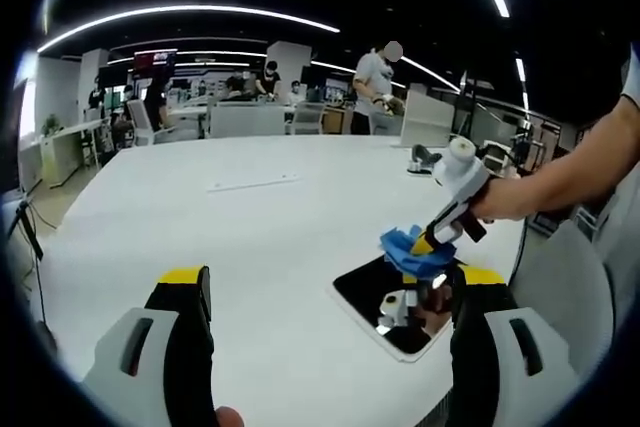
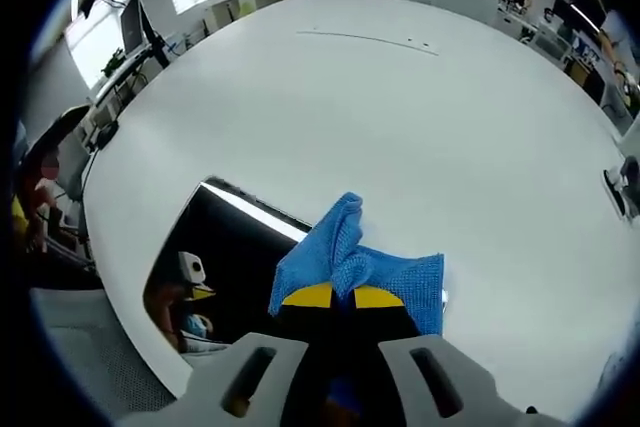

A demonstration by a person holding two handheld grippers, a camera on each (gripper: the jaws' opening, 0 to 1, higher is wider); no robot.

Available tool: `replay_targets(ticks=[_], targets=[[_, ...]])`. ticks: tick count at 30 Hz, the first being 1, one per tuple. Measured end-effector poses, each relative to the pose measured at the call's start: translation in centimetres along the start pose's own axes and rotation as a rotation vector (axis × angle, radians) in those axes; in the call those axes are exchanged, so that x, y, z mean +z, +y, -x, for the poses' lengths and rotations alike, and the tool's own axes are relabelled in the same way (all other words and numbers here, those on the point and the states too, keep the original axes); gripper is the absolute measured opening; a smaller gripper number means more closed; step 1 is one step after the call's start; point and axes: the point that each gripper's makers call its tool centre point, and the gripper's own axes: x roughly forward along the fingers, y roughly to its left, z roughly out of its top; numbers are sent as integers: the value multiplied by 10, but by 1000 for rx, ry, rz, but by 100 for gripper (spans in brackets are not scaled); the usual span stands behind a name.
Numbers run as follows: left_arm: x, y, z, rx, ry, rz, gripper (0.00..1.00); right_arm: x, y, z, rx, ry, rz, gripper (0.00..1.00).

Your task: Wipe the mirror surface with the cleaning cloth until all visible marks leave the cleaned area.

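Mirror [image 2: 215, 247] lies flat near the table [image 2: 400, 117] edge, its dark face stretching left of the right gripper [image 2: 335, 297], whose jaws clamp the blue cloth [image 2: 350, 262] at its right end, while the left gripper [image 1: 330, 297] hangs apart, empty.

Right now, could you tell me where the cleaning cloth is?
The blue cloth is clamped in the right gripper and pressed on the far edge of the mirror, near the white table's edge.
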Motion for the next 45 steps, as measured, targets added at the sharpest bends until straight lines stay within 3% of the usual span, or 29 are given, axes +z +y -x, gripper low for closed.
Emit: replay_targets(ticks=[45], targets=[[-7, -16, 13, 3, 1, -12, 99, -58, 34, 34, 56, -29, -76, 0]])
